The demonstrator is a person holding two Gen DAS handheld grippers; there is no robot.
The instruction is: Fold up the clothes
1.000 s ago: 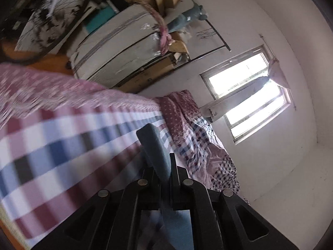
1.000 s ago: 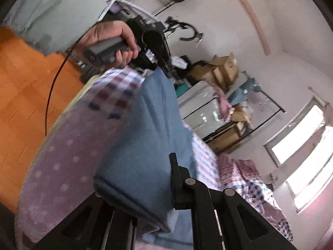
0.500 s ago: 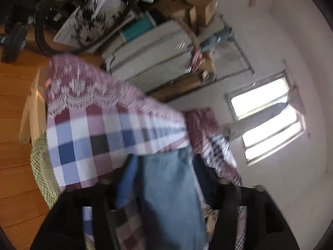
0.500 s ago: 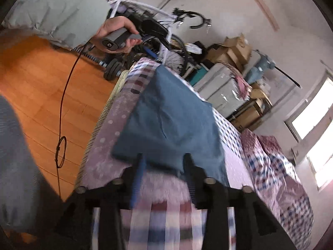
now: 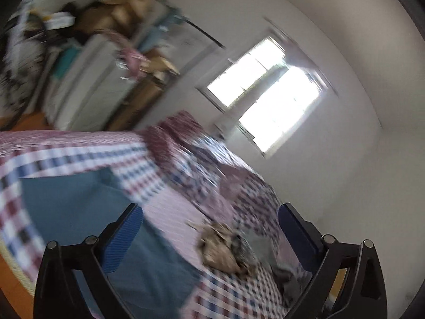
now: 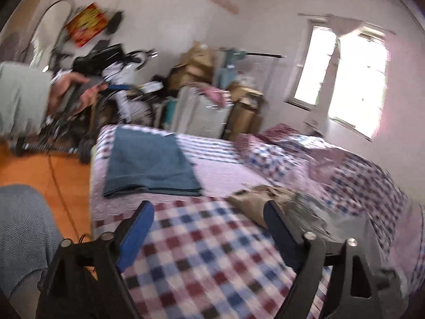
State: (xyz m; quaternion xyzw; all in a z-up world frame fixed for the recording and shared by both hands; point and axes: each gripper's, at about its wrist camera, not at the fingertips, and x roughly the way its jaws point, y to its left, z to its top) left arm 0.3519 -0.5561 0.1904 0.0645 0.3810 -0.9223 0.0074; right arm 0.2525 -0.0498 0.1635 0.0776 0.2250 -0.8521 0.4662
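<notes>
A blue cloth (image 6: 148,164) lies folded flat on the checked bed cover (image 6: 207,250), near the bed's far left corner. In the left wrist view the same blue cloth (image 5: 79,212) spreads under the left finger. My left gripper (image 5: 209,228) is open with nothing between its blue pads. My right gripper (image 6: 209,228) is open too and hovers over the cover. A crumpled tan garment (image 6: 260,196) lies beside a grey one (image 6: 318,212) just past the right finger. That tan garment (image 5: 223,250) also sits between the left gripper's fingers, further off.
A person's hand (image 6: 71,93) with a pale sleeve holds the left gripper handle beyond the bed. A bicycle (image 6: 119,98), boxes (image 6: 196,63) and a wrapped mattress (image 6: 202,111) crowd the far wall. Rumpled bedding (image 6: 332,159) lies under the window (image 6: 353,79). Orange floor (image 6: 39,167) runs along the left.
Both grippers let go of the blue cloth, opened and drew back. The cloth now rests folded on the bed. Both views have swung right toward the tan and grey garments.
</notes>
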